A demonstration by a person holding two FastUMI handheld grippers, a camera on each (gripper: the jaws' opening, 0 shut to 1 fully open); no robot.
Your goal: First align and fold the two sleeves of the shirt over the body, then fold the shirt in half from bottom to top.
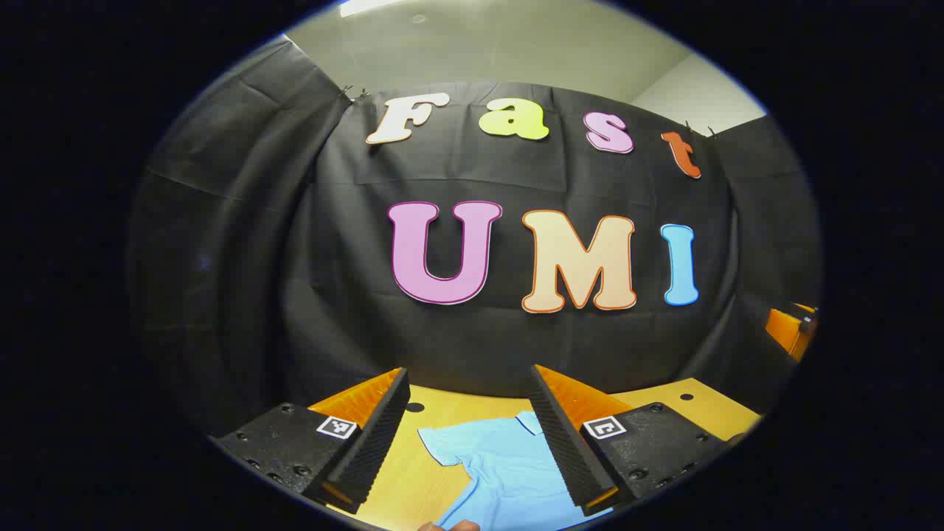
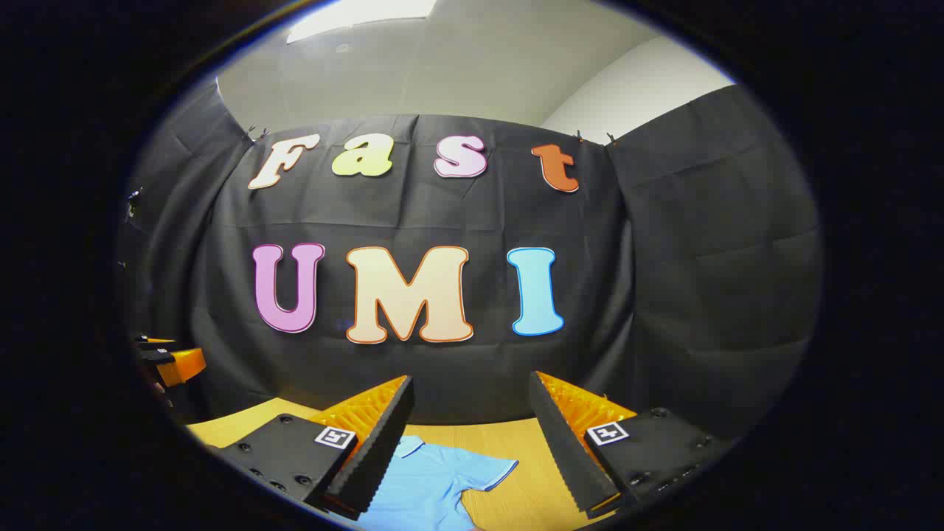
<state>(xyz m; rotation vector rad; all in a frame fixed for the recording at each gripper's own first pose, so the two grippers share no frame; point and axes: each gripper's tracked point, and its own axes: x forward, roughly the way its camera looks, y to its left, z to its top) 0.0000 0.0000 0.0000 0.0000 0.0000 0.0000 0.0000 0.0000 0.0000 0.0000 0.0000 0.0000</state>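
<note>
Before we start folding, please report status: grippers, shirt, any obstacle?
Left gripper open, above table. Right gripper open, empty. Shirt flat on table, sleeves unfolded. Nothing on it.

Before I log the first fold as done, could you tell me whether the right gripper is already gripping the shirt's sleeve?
No: the right gripper is open above the table, its fingers apart, with the shirt lying flat below.

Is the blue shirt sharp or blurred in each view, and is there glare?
Left gripper view: shirt sharp, evenly lit, lines bent by the fisheye. Right gripper view: shirt sharp too; a bright ceiling light glares at the top.
</note>
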